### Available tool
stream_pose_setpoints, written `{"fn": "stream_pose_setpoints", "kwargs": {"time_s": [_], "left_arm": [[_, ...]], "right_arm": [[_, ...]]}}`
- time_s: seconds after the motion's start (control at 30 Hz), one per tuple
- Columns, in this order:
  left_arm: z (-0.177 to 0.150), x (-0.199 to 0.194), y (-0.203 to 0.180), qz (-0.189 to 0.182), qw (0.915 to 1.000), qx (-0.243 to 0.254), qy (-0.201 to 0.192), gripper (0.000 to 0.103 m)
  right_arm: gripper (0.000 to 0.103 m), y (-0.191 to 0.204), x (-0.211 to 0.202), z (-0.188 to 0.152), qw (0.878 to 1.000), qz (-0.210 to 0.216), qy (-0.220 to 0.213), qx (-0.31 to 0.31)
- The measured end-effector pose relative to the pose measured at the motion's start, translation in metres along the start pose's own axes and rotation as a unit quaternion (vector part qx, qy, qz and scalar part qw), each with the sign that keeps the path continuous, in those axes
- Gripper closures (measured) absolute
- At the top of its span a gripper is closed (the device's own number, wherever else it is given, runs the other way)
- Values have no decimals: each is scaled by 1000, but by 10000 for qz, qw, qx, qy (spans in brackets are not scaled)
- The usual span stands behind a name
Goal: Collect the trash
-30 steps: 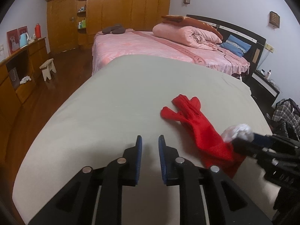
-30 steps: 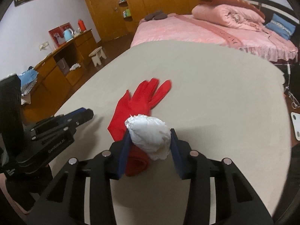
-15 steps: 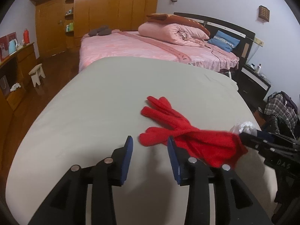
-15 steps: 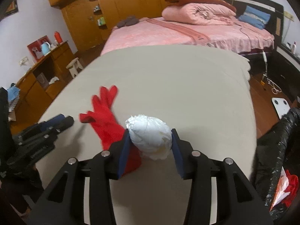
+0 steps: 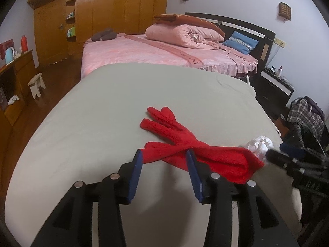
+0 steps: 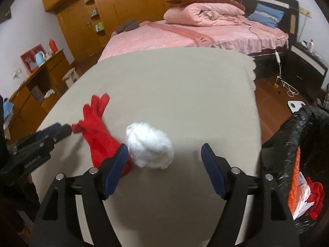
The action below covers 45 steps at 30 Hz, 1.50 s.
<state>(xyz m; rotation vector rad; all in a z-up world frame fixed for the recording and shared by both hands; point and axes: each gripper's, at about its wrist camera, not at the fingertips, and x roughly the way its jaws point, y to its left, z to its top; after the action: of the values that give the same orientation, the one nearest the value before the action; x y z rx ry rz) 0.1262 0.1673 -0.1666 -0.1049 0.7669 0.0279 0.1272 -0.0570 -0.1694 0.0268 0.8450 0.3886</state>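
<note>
A crumpled white paper ball (image 6: 150,146) sits loose between the wide-open jaws of my right gripper (image 6: 164,154), nearer the left finger; it also shows in the left wrist view (image 5: 259,146). A pair of red gloves (image 5: 185,148) lies crossed on the beige-covered table (image 5: 102,113); they also show in the right wrist view (image 6: 98,129). My left gripper (image 5: 164,156) is open, its fingertips at either side of the nearer glove's finger end. A black trash bag (image 6: 298,154) hangs open at the table's right edge, holding orange, white and red trash.
A pink bed (image 5: 164,53) with rolled quilt stands beyond the table. Wooden wardrobe (image 5: 113,10) is at the back, a wooden cabinet (image 5: 12,82) and small stool (image 5: 37,84) on the left. Nightstand (image 5: 273,86) and plaid clothing (image 5: 306,119) are on the right.
My right gripper has opened and released the paper ball after swinging right toward the trash bag. My left gripper has opened wider and moved up to the gloves.
</note>
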Motion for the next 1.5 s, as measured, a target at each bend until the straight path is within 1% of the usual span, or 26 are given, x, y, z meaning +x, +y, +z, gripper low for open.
{"fn": "stream_pose_setpoints", "kwargs": {"time_s": [0.13,0.23,0.43,0.47,0.5,0.57,0.6,0.63,0.67,0.8,0.9,1.03,1.17,1.23,1.5], "left_arm": [[0,2,-2,14,10000,-15,10,58],[-1,3,-4,12,10000,7,24,58],[-1,1,-3,22,10000,26,29,56],[-1,2,-2,30,10000,22,30,56],[0,2,-2,30,10000,18,32,56],[0,3,-2,32,10000,4,38,56],[0,4,-2,34,10000,5,39,56],[0,3,-2,37,10000,11,39,56],[0,3,-2,38,10000,10,42,56],[1,6,-1,3,10000,-66,64,54],[3,7,-5,-40,9999,-106,36,50],[8,10,-16,-105,9999,-54,-25,36],[13,21,-28,-125,9999,43,6,29],[16,32,-31,-101,9999,74,105,27],[12,59,-31,-60,9986,24,534,27]], "right_arm": [[30,-2,2,6,10000,1,-35,-30],[30,-1,11,7,10000,24,50,-17],[31,14,25,6,9992,294,245,-104],[32,17,27,5,9990,316,284,-139],[35,19,32,4,9985,347,374,-187],[52,20,38,2,9975,465,507,-161],[56,20,39,2,9974,489,511,-144],[64,18,38,2,9973,531,488,-131],[65,17,36,3,9972,567,470,-117],[66,8,25,7,9991,341,245,-65],[66,0,19,10,9997,193,118,50],[66,-9,15,15,9999,85,24,137],[66,-11,13,16,9999,61,-2,105],[66,-11,13,15,9999,71,1,90],[66,-14,14,14,9998,117,37,130]]}}
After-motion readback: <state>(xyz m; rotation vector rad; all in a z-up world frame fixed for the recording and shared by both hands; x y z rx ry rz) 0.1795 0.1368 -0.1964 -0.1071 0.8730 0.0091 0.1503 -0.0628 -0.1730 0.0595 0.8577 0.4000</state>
